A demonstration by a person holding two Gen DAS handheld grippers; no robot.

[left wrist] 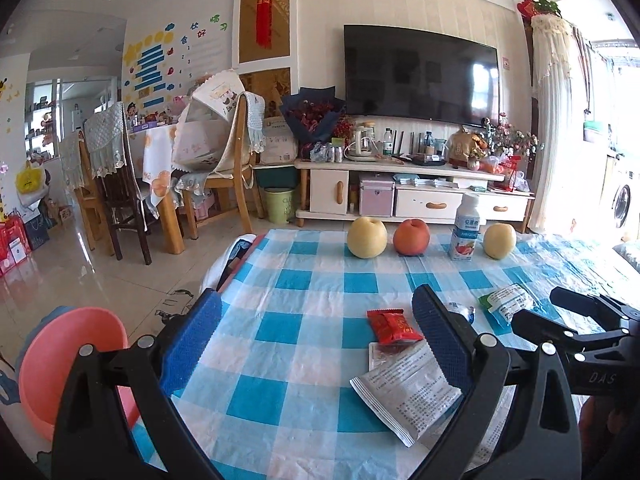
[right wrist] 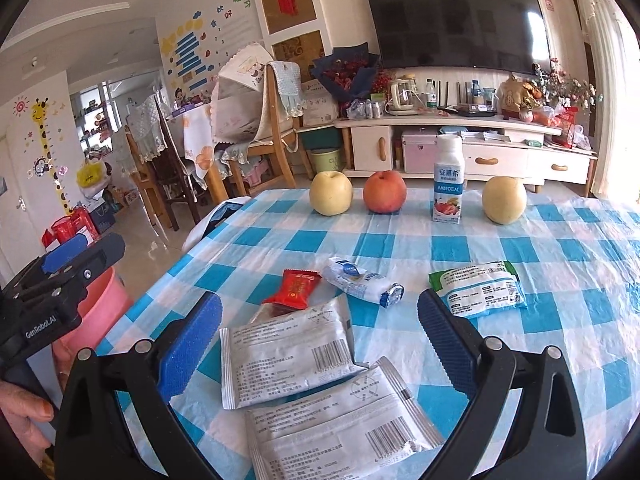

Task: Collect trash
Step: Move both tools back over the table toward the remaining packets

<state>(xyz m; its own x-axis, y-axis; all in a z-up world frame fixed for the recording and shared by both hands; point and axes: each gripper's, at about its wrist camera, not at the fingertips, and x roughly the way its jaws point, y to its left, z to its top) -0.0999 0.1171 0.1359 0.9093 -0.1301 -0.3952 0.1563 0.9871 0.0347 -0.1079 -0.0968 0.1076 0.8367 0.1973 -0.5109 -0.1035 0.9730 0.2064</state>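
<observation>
Both your left gripper (left wrist: 316,336) and right gripper (right wrist: 320,340) hang wide apart and empty over the checked tablecloth (right wrist: 460,248), silver wrappers (right wrist: 288,356) lying between the right's fingers, pink bin (left wrist: 68,364) waiting leftward.

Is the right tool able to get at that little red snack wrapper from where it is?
Probably yes. The right tool is open and the red wrapper lies just ahead of it. But the wrapper's near end rests on a silver packet, which might get pinched along with it.
</observation>
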